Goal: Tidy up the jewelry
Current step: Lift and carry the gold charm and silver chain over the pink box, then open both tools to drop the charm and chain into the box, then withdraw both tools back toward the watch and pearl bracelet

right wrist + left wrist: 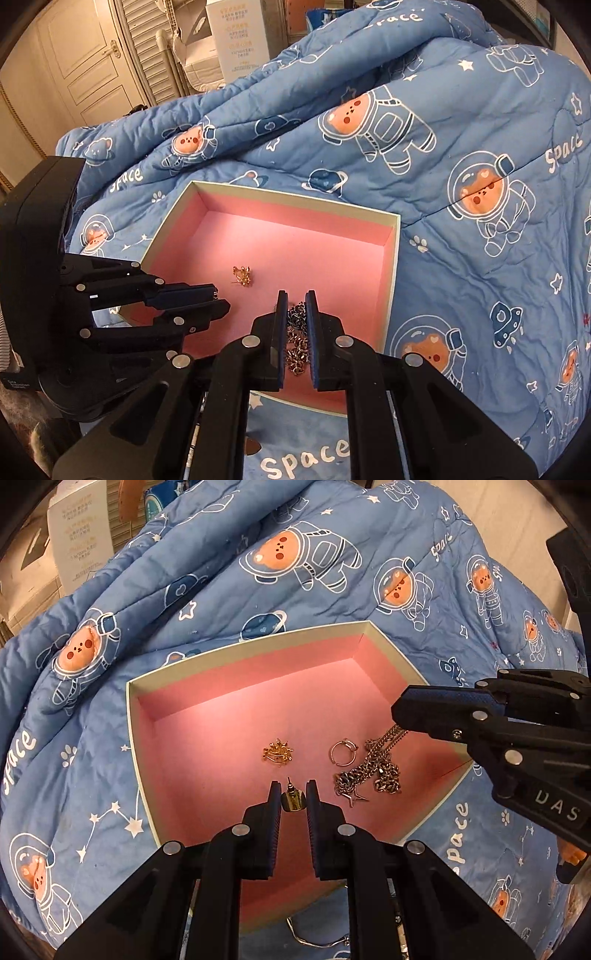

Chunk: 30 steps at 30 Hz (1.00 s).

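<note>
A pink-lined box with a cream rim lies on the blue quilt. On its floor are a gold cluster earring, a ring and a heaped silver chain with a star pendant. My left gripper is over the box's near part, shut on a small gold stud earring. My right gripper reaches in from the right, shut on the chain's upper end, which hangs down to the heap. In the right wrist view the chain runs between that gripper's pads; the left gripper is at left.
The blue space-bear quilt rises in folds behind the box. A thin silver necklace lies on the quilt in front of the box. White cartons and a door stand beyond the bed.
</note>
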### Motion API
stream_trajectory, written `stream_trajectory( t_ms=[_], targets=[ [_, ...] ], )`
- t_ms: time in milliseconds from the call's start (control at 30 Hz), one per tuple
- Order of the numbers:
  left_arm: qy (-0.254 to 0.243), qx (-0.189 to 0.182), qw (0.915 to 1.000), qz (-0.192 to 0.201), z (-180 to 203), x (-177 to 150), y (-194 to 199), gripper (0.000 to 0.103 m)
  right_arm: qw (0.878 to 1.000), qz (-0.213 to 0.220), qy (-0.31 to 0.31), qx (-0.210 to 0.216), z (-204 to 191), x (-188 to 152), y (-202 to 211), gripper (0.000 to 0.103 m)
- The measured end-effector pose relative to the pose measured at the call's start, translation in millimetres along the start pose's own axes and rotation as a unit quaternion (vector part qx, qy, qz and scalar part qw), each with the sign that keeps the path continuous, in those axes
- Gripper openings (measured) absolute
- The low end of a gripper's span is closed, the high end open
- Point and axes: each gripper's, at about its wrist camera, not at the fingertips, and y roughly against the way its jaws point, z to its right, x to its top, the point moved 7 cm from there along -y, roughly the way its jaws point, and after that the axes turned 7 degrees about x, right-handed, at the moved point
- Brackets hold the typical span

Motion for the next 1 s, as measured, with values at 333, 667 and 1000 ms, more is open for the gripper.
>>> stream_trajectory(
  t_ms=[333,667,1000],
  targets=[
    [-0.012,0.009,0.9999,-0.007,5,-3,-11,0.013,0.999,-0.049,0.009,-0.006,1,-14,-28,0.010],
    [-0.024,0.006,0.9996,0.014,12,4,-5,0.040,1.000,-0.004,-0.013,-0.009,9,-1,-12,0.054],
    [0.016,0.018,0.9964,0.081,-4,11,38,0.087,0.987,0.111,-0.112,-0.016,44,7,52,0.072]
  ],
)
